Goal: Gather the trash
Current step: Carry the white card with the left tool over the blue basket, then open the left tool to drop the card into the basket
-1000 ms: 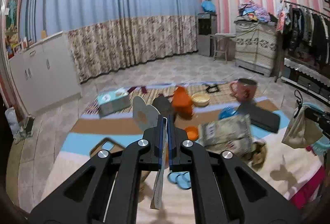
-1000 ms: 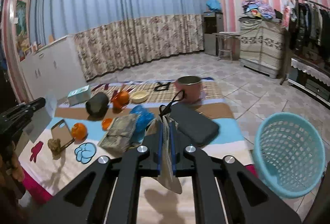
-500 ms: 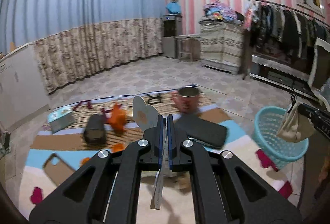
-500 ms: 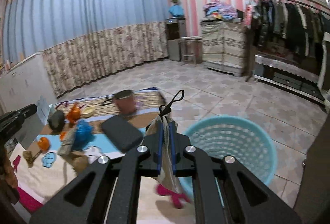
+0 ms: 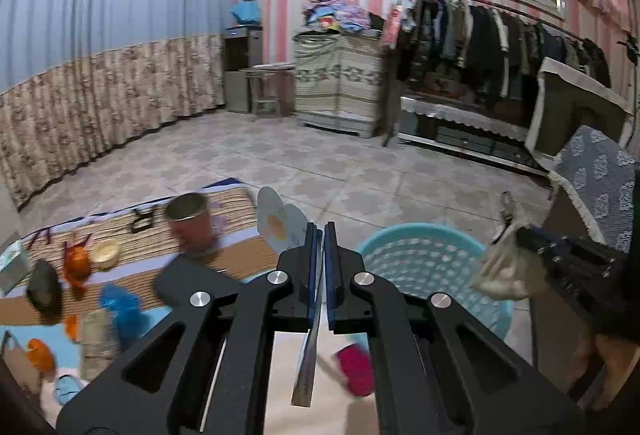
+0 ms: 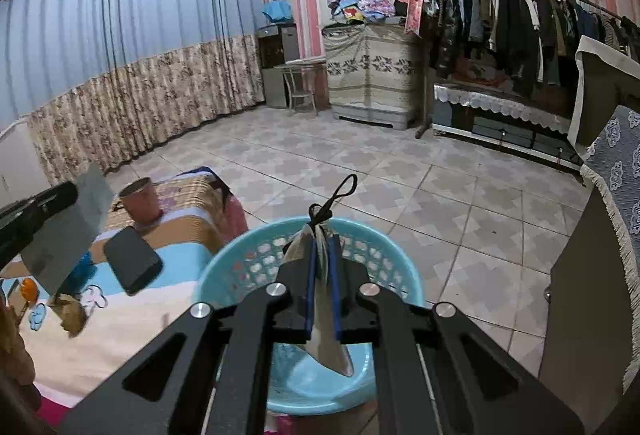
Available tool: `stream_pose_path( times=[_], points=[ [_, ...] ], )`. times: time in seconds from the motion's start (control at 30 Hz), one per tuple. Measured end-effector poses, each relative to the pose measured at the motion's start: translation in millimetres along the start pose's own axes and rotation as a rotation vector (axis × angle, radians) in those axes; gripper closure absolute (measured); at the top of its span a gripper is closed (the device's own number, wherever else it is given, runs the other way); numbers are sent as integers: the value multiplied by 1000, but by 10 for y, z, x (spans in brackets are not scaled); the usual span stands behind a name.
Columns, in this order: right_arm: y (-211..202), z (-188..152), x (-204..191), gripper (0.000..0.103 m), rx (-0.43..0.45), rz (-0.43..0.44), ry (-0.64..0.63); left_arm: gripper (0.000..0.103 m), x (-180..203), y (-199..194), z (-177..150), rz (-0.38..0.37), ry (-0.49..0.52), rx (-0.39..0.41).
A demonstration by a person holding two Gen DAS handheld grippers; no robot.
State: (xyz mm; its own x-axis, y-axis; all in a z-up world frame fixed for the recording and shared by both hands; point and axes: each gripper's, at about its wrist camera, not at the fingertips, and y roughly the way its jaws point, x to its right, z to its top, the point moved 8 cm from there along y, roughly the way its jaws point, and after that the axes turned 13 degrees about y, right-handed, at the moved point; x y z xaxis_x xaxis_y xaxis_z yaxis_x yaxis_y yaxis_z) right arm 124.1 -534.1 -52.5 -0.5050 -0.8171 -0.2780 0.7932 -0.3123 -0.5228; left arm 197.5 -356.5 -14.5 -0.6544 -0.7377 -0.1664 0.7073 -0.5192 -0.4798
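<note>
The right gripper (image 6: pixel 323 247) is clamped on a crumpled beige wrapper (image 6: pixel 326 331) directly above the blue basket (image 6: pixel 248 259); the left gripper (image 5: pixel 319 235) pinches a thin flat card (image 5: pixel 276 223), beside the basket on the floor

1. Dim, even indoor light; no lamp in view; shadows soft.
2. Strong fisheye bending; dark vignette at all corners.
3. Motion blur smears the mug (image 5: pixel 188 221) and nearby objects on the striped mat (image 5: pixel 120 231).
4. Clothes rack (image 6: pixel 520 15) stays fairly sharp; no glare.
</note>
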Motion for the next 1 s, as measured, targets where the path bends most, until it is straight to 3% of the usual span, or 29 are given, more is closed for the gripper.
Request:
stream_pose_path(
  times=[0.2,0.37,0.73,0.83,0.9,1.0],
  points=[
    [92,77,132,96,-2,-28,0,101,569,334,190,-91,28,-2],
    [205,101,258,96,-14,-36,18,101,816,636,172,-144,41,-26],
    [441,40,319,96,-48,-42,39,99,940,904,195,-153,73,-49],
    [508,-20,311,96,-61,-47,37,85,884,923,195,-149,61,-58],
    [538,-46,311,96,-67,-48,37,68,807,926,198,-133,54,-61],
    [567,-71,293,96,-72,-51,38,58,688,921,185,-102,47,-67]
  ],
)
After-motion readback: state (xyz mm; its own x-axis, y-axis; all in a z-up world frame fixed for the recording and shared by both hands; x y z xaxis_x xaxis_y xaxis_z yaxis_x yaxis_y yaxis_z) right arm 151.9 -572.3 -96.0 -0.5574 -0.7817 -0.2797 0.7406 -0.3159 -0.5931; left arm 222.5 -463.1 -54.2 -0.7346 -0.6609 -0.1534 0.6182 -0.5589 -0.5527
